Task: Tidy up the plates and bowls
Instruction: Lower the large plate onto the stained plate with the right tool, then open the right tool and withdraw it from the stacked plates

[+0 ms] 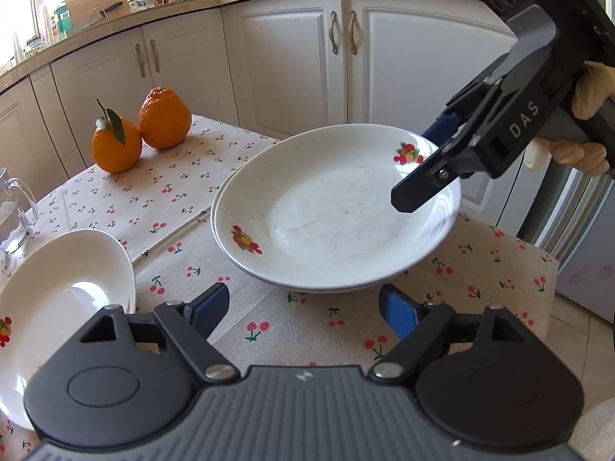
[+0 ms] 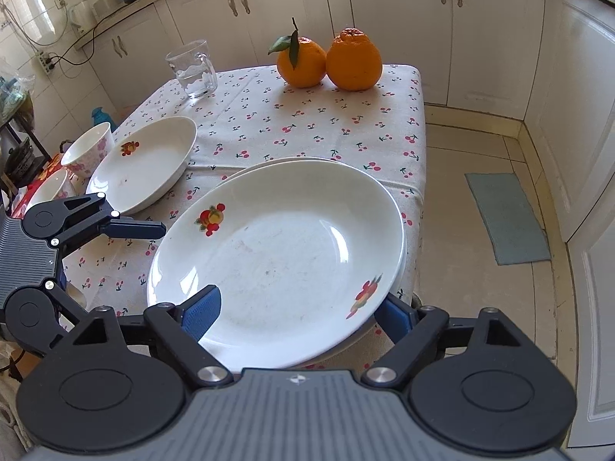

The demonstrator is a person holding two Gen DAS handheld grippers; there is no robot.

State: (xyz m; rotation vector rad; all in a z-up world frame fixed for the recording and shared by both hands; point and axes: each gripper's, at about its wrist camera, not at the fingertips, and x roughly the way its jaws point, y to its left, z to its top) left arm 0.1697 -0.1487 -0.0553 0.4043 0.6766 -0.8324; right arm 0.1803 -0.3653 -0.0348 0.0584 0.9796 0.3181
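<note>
A white plate with fruit prints (image 1: 334,211) (image 2: 280,257) lies tilted on a second plate (image 2: 265,164) at the table's edge. My right gripper (image 2: 296,317) (image 1: 419,165) stands wide, one finger over the top plate's rim and one beneath it; the pads look slightly apart from the rim. My left gripper (image 1: 303,313) (image 2: 153,228) is open and empty, just in front of the stack. A third white plate (image 1: 57,307) (image 2: 144,163) lies to the left. Two floral bowls (image 2: 90,150) stand at the table's left edge.
Two oranges (image 1: 140,130) (image 2: 330,61) and a glass mug of water (image 2: 194,69) (image 1: 11,211) stand at the far side of the cherry-print tablecloth (image 2: 307,123). White cabinets (image 1: 292,61) lie beyond. A green floor mat (image 2: 507,217) lies on the floor to the right.
</note>
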